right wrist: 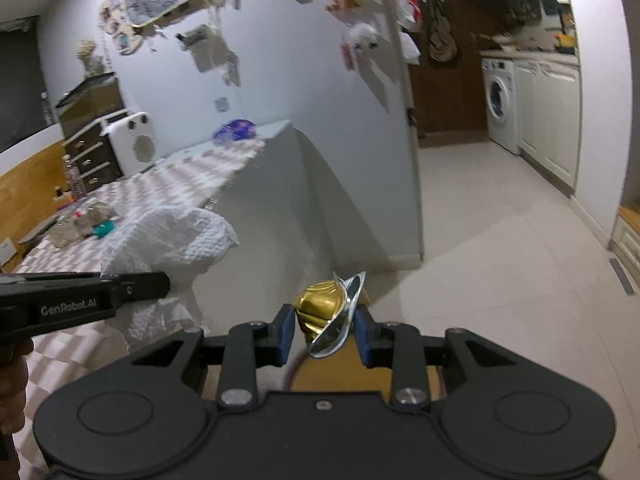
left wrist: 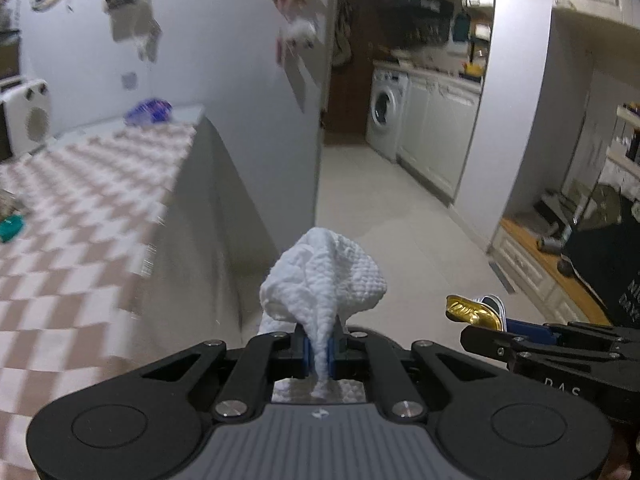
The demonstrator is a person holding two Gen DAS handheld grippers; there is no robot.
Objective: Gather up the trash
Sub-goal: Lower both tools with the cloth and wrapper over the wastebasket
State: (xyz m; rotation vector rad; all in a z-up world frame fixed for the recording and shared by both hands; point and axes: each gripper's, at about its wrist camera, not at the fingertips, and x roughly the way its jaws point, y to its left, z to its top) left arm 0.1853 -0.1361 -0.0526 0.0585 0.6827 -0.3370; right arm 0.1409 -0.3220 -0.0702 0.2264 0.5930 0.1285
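My left gripper (left wrist: 318,354) is clamped tight on a crumpled white paper towel (left wrist: 328,280), which bulges above the blue pads. My right gripper (right wrist: 324,332) pinches a gold coffee capsule (right wrist: 322,306) by its body and silver rim. Both sit just off the corner of the checkered table (left wrist: 80,220), with the capsule on the side farther from the table and the white tiled floor (right wrist: 500,260) beyond.
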